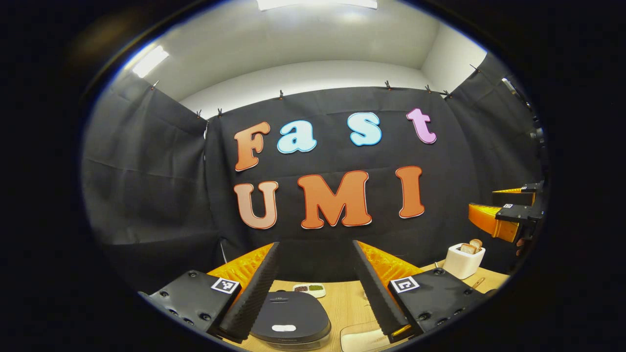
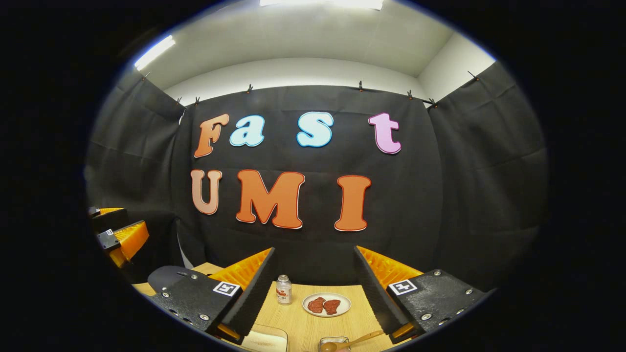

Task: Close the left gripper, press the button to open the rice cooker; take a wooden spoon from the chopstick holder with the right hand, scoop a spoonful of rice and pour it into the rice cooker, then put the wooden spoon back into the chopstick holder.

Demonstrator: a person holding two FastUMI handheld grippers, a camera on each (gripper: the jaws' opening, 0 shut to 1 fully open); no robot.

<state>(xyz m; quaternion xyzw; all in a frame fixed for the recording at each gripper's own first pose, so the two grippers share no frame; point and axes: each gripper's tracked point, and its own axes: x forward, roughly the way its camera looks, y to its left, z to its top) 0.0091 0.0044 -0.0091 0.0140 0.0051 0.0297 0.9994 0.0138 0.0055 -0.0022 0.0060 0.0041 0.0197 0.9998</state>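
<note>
The rice cooker sits low between my left gripper's fingers, its dark lid down and a pale button on the near edge. My left gripper hangs open above it, holding nothing. A white holder with brown wooden tops sticking out stands at the right on the wooden table. My right gripper is open and holds nothing. A wooden spoon lies at the bottom edge, its bowl in a small glass dish. The right gripper is in the air at the far right of the left gripper view.
A small white dish with dark and green fillings lies behind the cooker. A pale tray is beside the cooker. In the right gripper view a small bottle and a plate of red meat stand on the table. The left gripper hovers at the far left.
</note>
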